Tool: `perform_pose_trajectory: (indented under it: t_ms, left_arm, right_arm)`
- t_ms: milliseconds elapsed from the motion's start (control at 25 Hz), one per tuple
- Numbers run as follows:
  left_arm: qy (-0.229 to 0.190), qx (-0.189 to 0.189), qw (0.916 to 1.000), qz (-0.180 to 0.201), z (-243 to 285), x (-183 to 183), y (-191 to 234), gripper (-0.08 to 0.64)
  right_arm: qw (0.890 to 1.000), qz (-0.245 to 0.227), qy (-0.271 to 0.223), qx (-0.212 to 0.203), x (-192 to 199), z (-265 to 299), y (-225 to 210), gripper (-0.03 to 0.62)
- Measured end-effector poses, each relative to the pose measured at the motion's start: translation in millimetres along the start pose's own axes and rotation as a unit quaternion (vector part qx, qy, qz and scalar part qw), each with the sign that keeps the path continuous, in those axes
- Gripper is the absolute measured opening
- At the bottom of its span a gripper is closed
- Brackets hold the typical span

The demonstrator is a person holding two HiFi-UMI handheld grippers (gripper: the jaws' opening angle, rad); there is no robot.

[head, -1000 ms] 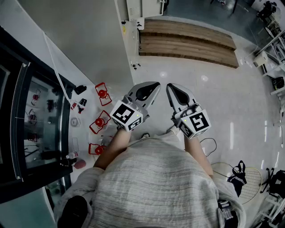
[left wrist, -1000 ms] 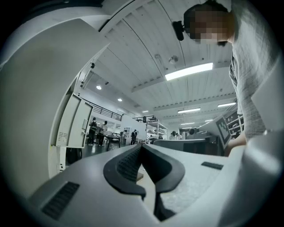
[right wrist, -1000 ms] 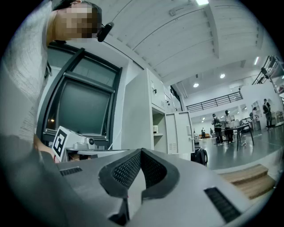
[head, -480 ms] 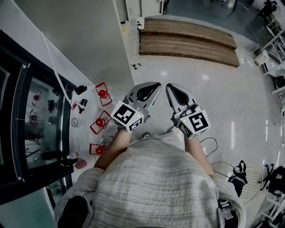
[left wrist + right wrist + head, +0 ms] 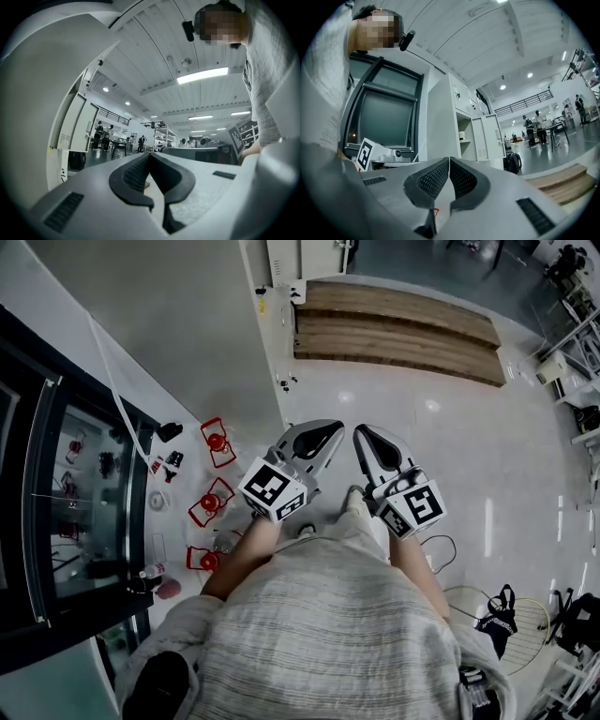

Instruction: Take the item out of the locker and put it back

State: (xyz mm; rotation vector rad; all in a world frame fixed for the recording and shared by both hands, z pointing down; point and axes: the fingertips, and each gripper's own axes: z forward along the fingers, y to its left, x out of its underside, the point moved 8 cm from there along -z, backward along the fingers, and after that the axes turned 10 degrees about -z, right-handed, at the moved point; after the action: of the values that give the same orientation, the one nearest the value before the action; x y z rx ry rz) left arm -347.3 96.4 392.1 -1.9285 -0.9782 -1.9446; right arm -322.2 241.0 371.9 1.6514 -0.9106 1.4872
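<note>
In the head view I hold both grippers close together in front of my chest, over the pale floor. My left gripper (image 5: 330,433) is shut with nothing in it, its tips meeting in its own view (image 5: 149,155). My right gripper (image 5: 366,435) is shut and empty too (image 5: 449,160). The right gripper view shows the white locker (image 5: 465,138) some way ahead, its door (image 5: 488,137) swung open. A small pale item (image 5: 462,135) stands on the locker's upper shelf. A tall white cabinet side (image 5: 70,136) fills the left of the left gripper view.
A black glass-fronted cabinet (image 5: 56,512) runs along the left. Several red wire-framed objects (image 5: 217,439) lie on the floor beside it. Wooden steps (image 5: 394,329) lie ahead. A racket and a black bag (image 5: 502,610) lie at lower right. People (image 5: 534,126) stand far off.
Both grippers have shifted slightly to the right and down in the head view. Both stay shut and empty.
</note>
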Motion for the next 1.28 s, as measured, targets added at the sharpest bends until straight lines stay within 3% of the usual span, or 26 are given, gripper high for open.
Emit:
perform_pose_trajectory:
  t_ms: [360, 720, 1000, 1280]
  left_arm:
    - [0.019, -0.02, 0.9995, -0.018, 52, 7, 38, 0.008]
    - [0.019, -0.035, 0.9992, -0.01, 157, -13, 95, 0.008]
    - [0.009, -0.064, 0.9978, -0.013, 232, -23, 125, 0.008]
    - [0.005, -0.098, 0.9951, -0.014, 260, -24, 149, 0.008]
  right_arm:
    - [1.0, 0.016, 0.017, -0.015, 20, 29, -65, 0.026]
    - [0.999, 0.01, 0.0, -0.054, 21, 87, -173, 0.026]
    - [0.996, 0.017, 0.007, -0.082, 22, 110, -256, 0.026]
    - [0.994, 0.026, -0.002, -0.11, 28, 143, -305, 0.026]
